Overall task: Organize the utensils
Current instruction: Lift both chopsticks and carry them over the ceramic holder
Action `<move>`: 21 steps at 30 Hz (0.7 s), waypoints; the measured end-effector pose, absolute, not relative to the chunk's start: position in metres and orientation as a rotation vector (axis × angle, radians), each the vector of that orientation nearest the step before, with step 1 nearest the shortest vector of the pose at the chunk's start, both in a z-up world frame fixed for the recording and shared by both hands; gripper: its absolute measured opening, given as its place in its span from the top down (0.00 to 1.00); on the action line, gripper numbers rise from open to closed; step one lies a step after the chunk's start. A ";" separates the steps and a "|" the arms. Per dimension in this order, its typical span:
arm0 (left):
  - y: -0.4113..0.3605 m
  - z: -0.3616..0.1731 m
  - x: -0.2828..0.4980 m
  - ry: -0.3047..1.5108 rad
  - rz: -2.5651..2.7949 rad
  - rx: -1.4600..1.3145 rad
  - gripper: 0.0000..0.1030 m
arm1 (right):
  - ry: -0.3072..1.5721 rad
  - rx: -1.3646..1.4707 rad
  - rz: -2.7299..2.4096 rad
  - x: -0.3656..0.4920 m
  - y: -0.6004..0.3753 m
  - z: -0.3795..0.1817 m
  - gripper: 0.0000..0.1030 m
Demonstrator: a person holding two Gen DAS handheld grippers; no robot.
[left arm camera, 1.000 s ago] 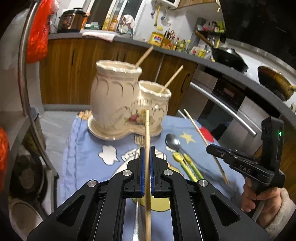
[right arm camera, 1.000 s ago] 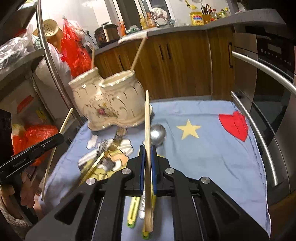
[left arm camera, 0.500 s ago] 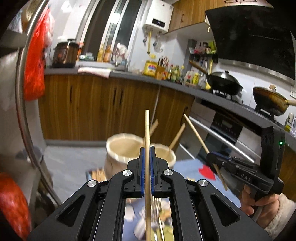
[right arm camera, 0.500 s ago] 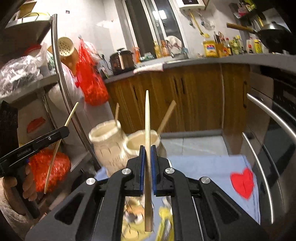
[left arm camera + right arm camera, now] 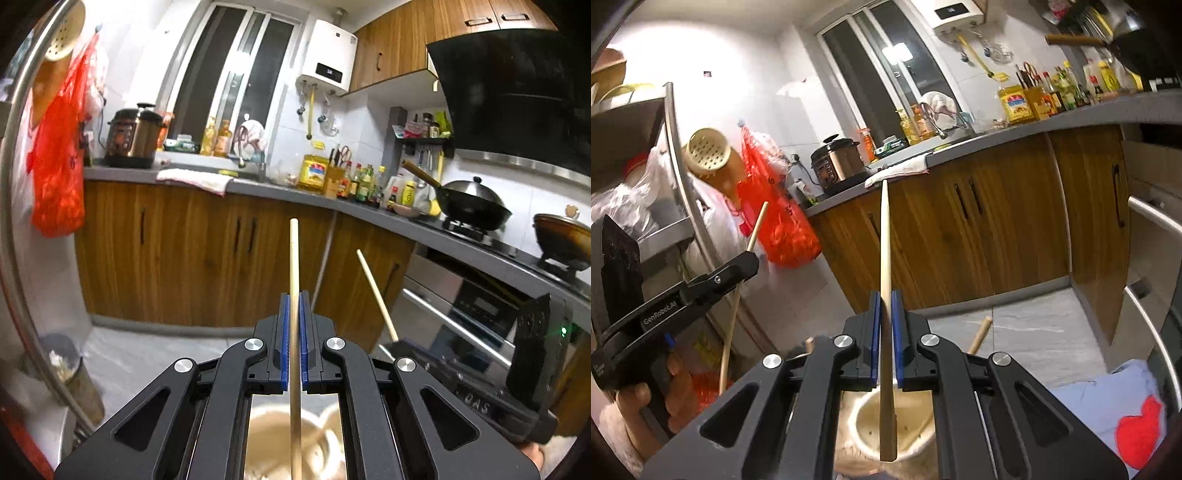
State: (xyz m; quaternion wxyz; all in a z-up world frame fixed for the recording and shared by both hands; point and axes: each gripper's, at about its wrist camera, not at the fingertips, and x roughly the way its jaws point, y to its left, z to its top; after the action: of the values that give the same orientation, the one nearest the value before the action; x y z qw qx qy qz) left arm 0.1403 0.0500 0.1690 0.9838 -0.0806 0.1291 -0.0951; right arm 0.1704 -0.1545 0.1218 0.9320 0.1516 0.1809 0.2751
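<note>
1. Left fingers pressed together on a chopstick; long axis upright through the blue pads, top end well above the fingertips, lower end hanging below them; seen from the right wrist view as the same pinch, left fingers clamped on a thin stick tilted up and to the right.
2. Directly beneath the left fingers, the cream ceramic holder; two mouths visible between the gripper links, the left one wide and the right one narrower; lower end of the chopstick over the wide mouth, apparently not yet down in it; depth hard to judge.
3. Right fingers likewise pressed together on a second chopstick; long axis near upright, thick lower end below the fingertips, thin end above.
4. Under the right fingers, the holder's narrower cup; chopstick's lower end over its opening; another stick already leaning out to the right of the fingers, one more stub just left of them.
5. Judged next: straight lowering along each stick's own axis, then release; both hands about equally near; risk of catching a rim.
</note>
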 end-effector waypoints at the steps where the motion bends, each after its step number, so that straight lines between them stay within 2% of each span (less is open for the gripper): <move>1: 0.051 0.168 0.144 0.249 -0.187 -0.160 0.95 | 0.370 0.314 0.558 0.175 -0.153 0.119 0.94; 10: 0.056 0.148 0.172 0.235 -0.124 -0.146 0.95 | 0.384 0.299 0.546 0.196 -0.139 0.092 0.94; 21: 0.056 0.126 0.160 0.250 -0.144 -0.127 0.95 | 0.375 0.244 0.541 0.188 -0.127 0.077 0.94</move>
State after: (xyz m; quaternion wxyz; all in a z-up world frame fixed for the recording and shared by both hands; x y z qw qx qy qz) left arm 0.1596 0.0564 0.1258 0.9876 -0.0634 0.1244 -0.0719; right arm 0.1883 -0.1268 0.0774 0.9390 0.1197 0.1836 0.2649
